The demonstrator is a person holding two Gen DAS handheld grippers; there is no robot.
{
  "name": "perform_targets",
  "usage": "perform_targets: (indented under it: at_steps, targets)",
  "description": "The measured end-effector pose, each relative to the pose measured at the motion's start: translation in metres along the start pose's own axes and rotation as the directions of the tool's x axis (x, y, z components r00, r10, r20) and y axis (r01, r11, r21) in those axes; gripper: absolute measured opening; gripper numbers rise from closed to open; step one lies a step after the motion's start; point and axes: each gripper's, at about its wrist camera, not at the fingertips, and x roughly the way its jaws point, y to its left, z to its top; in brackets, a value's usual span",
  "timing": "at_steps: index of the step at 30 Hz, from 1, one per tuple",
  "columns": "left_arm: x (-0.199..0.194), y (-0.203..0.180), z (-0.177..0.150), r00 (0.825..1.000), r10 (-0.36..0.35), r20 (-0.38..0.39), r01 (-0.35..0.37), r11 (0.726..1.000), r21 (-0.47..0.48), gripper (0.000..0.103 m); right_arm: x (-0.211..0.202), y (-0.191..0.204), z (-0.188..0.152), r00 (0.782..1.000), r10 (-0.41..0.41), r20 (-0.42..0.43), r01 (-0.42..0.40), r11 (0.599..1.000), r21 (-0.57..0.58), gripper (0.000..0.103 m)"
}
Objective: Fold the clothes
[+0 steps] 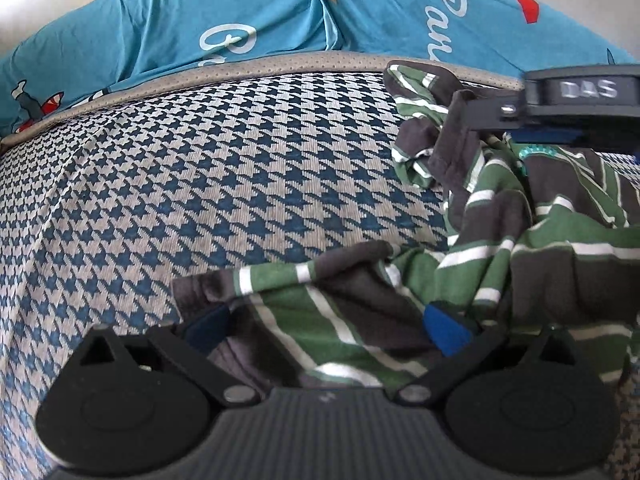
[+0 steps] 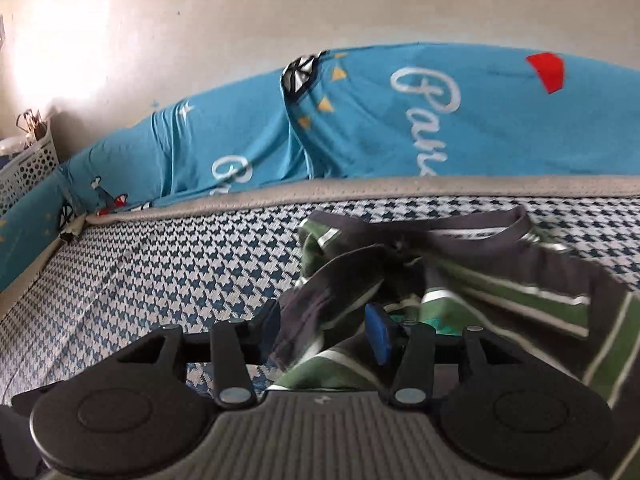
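A crumpled green, grey and white striped garment (image 1: 520, 240) lies on the houndstooth mattress (image 1: 200, 180). My left gripper (image 1: 328, 330) stands wide open low over the garment's near edge, and striped cloth lies between its blue pads (image 1: 448, 334) without being squeezed. In the right wrist view my right gripper (image 2: 325, 328) is partly open over the same garment (image 2: 500, 280), with a dark fold lying loose between its fingers. From the left wrist view one black finger (image 1: 484, 114) of the right gripper shows at the upper right, with a grey fold against it.
A blue printed sheet (image 2: 360, 120) is bunched along the mattress's far edge against a pale wall (image 2: 280, 8). A white perforated basket (image 2: 24, 168) stands at the far left. Bare mattress stretches to the left of the garment.
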Motion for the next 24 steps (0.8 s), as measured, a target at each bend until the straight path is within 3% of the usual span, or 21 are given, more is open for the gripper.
perform_targets:
  at_steps: [12,16,20,24]
  targets:
    - [-0.006,0.008,-0.008,0.999,-0.034,-0.008,0.034,0.998,0.049,0.103,0.047,0.008,-0.005,0.992,-0.086,-0.087,0.091,0.994,0.065,0.046]
    - [-0.011,0.024,-0.004,0.999,-0.030,0.018,0.030,1.000,-0.005,0.103,0.047,0.014,-0.003,0.996,-0.084,-0.040,0.087,0.993,0.080,0.024]
    - [-0.020,0.044,0.004,0.997,0.015,0.076,-0.010,0.998,-0.066,0.103,0.037,0.027,0.005,0.997,0.007,0.074,-0.012,0.998,0.059,0.013]
    - [-0.026,0.062,0.007,0.990,0.099,0.098,-0.084,0.986,-0.147,0.103,0.033,0.041,0.011,0.981,0.142,0.129,-0.149,0.988,0.040,0.011]
